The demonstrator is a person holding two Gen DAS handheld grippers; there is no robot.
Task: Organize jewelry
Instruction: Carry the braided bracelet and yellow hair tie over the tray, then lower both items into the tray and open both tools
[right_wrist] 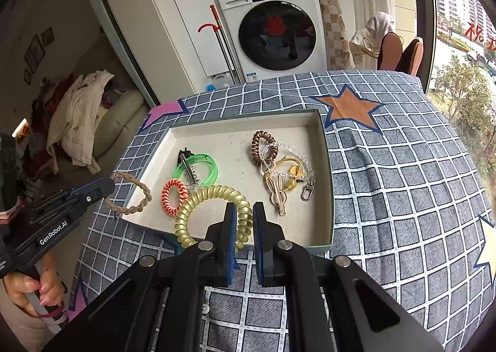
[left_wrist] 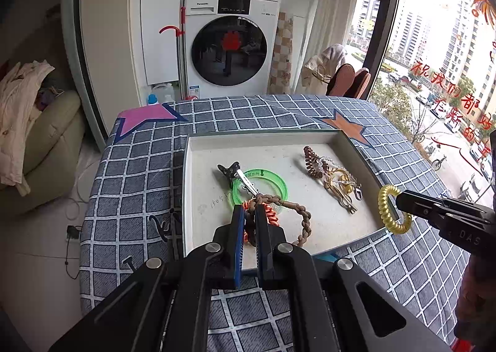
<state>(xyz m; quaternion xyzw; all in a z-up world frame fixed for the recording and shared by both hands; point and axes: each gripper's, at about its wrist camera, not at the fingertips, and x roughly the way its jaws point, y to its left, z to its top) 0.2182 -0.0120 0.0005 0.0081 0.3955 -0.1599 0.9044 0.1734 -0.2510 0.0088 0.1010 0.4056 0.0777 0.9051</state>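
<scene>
Between the pads of my left hand-held gripper [left_wrist: 249,212] sits the braided brown band [left_wrist: 305,218], pinched tight at one side so the rest of its loop hangs out to the right, over the near part of the tray [left_wrist: 186,184]; from the other camera that loop shows at the tray's left rim, clear of the floor of the tray. My right hand-held gripper [right_wrist: 241,215] is closed on the yellow spiral hair tie [right_wrist: 201,203], which curls out to the left of the jaws above the tray's near edge. Just past my left fingertips, lying in the tray, is the orange spiral hair tie [right_wrist: 174,193], and beyond it the green ring [left_wrist: 279,184] with a dark metal hair clip [left_wrist: 235,173] lying across it. Further right in the tray is a tangled heap: a brown spiral hair tie [right_wrist: 260,147], a clear bead bracelet [right_wrist: 297,156], gold-coloured pieces [right_wrist: 291,172] and a small metal clasp [right_wrist: 307,192], well apart from both grippers. The tray rests on the surface, which is covered by a blue checked cloth [right_wrist: 387,184] with an orange star [right_wrist: 348,110] and a pink star [left_wrist: 145,118]. My hand [right_wrist: 34,290] shows at the left gripper's handle. Behind the surface stands a white washing machine [left_wrist: 229,48], and to the left a pale sofa [left_wrist: 46,135] with clothes on it.
</scene>
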